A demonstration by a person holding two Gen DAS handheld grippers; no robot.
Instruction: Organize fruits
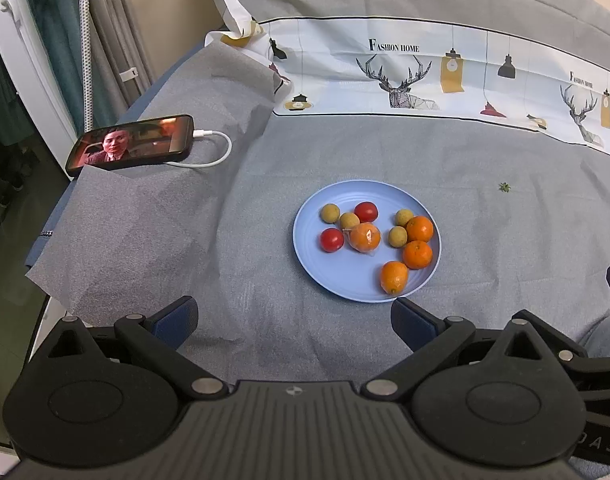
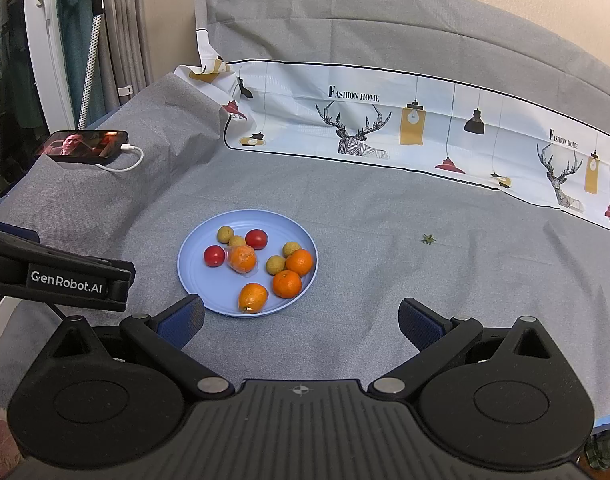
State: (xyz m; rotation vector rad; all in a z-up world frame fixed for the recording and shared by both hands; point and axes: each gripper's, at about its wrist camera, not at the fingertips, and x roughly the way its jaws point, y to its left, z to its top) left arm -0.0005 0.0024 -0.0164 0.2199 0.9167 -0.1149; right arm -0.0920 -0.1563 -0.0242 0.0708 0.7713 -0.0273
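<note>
A light blue plate [image 1: 345,276] [image 2: 201,280] sits on the grey cloth and holds several fruits: small oranges [image 1: 417,254] [image 2: 287,283], two red tomatoes [image 1: 331,239] [image 2: 214,255], several tan longans [image 1: 329,213] [image 2: 275,265] and one orange in clear wrap [image 1: 364,237] [image 2: 242,259]. My left gripper [image 1: 295,322] is open and empty, just short of the plate's near rim. My right gripper [image 2: 301,320] is open and empty, near the plate's front right. The left gripper's body [image 2: 65,276] shows at the left of the right wrist view.
A phone [image 1: 131,143] [image 2: 83,146] with a white cable plays video on a raised fold at the far left. A small green stem scrap [image 1: 504,187] [image 2: 428,239] lies right of the plate. A printed deer cloth [image 1: 405,76] [image 2: 385,128] runs along the back.
</note>
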